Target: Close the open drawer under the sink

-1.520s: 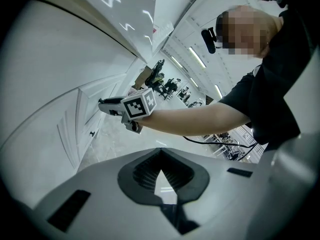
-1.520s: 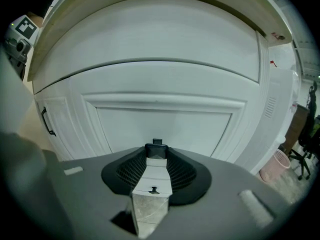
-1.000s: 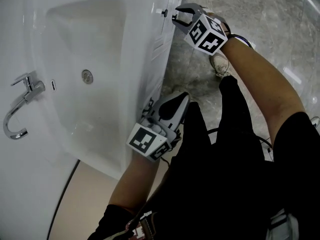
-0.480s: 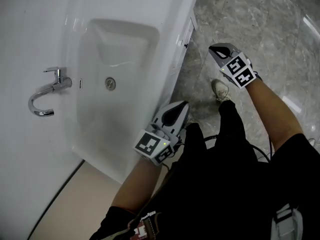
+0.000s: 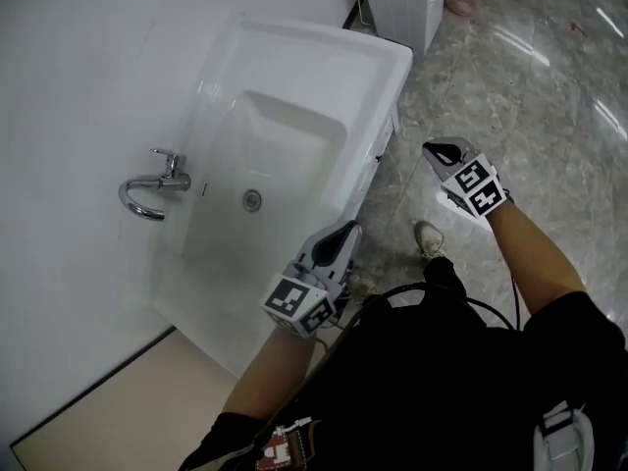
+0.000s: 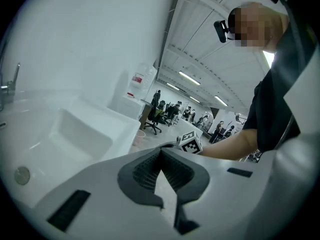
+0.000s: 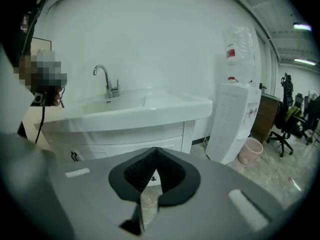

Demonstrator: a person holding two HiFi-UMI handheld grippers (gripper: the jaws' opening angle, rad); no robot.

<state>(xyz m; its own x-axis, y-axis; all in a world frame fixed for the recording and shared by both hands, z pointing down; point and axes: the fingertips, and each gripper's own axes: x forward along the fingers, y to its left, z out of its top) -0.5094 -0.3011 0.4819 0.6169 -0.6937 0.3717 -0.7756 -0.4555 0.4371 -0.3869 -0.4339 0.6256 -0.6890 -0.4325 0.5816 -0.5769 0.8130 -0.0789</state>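
Head view: on the veined grey marble floor (image 5: 535, 96) stands a glossy white rectangular sink (image 5: 391, 59); the panelled drawer (image 7: 122, 147) below sits flush. The left gripper (image 5: 347, 228) and right gripper (image 5: 438, 150) have their ribbed fingers together, empty. The right gripper has moved away from the drawer front since a second ago.

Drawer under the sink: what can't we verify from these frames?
- Head view: the sink rim overhangs the cabinet front; only a sliver shows, so the drawer's state is unclear.
- Right gripper view: the body of the right gripper covers the cabinet front's lower part; any drawer gap is too small to tell.
- Left gripper view: the body of the left gripper blocks everything below the sink rim.
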